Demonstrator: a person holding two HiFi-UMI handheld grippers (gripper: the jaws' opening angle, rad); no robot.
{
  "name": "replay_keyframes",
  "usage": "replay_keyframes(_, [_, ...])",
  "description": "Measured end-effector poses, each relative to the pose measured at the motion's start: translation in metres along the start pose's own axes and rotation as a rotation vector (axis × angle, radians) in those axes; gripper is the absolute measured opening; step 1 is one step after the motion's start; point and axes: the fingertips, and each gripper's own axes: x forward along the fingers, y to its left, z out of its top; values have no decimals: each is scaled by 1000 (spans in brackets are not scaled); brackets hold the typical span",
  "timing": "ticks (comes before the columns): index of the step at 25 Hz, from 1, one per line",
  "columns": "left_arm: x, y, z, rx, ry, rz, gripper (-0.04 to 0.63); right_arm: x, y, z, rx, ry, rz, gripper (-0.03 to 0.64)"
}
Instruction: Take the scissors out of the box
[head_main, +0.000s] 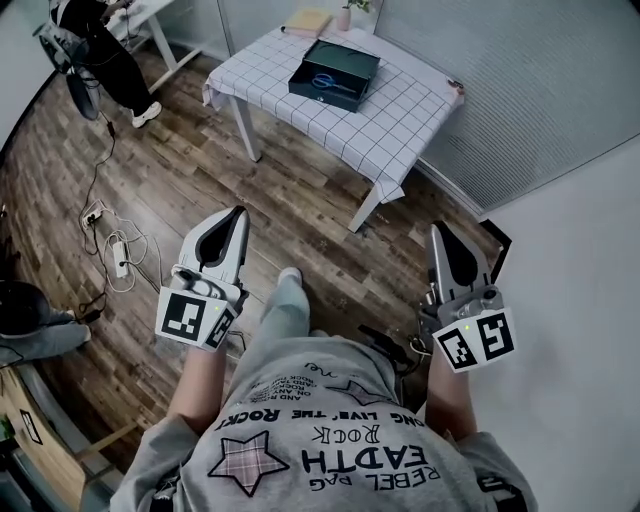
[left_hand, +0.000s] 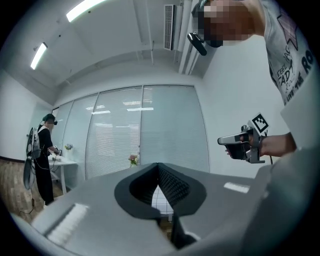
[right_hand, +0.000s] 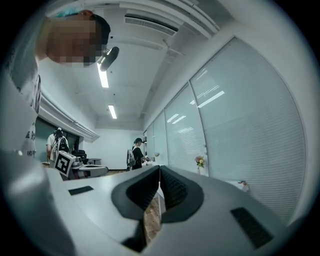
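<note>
A dark open box (head_main: 335, 75) sits on the table with the white checked cloth (head_main: 400, 130), far ahead of me. Inside it lie scissors (head_main: 325, 82) with blue handles. My left gripper (head_main: 238, 215) and right gripper (head_main: 440, 232) are held at waist height over the wood floor, well short of the table. Both are shut with nothing between the jaws. In the left gripper view the jaws meet at the tips of the left gripper (left_hand: 159, 165), and the right gripper (left_hand: 242, 145) shows beside it. In the right gripper view the right gripper (right_hand: 159, 167) points toward the blinds.
A yellow book (head_main: 308, 22) and a small flower vase (head_main: 345, 15) stand at the table's far edge. Another person (head_main: 100, 50) stands at the far left by a second table. Cables and a power strip (head_main: 120, 260) lie on the floor at left. A white wall rises at right.
</note>
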Motion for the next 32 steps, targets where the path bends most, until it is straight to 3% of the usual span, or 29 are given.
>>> replay_keyframes(4, [34, 28, 8, 21, -12, -10, 5, 40, -16, -1, 20, 2, -7, 15])
replay_keyframes(18, [123, 130, 0, -8, -13, -58, 5, 155, -50, -6, 66, -2, -81, 15])
replay_keyframes(32, [179, 163, -27, -54, 24, -76, 5, 209, -91, -15, 101, 16, -101, 15])
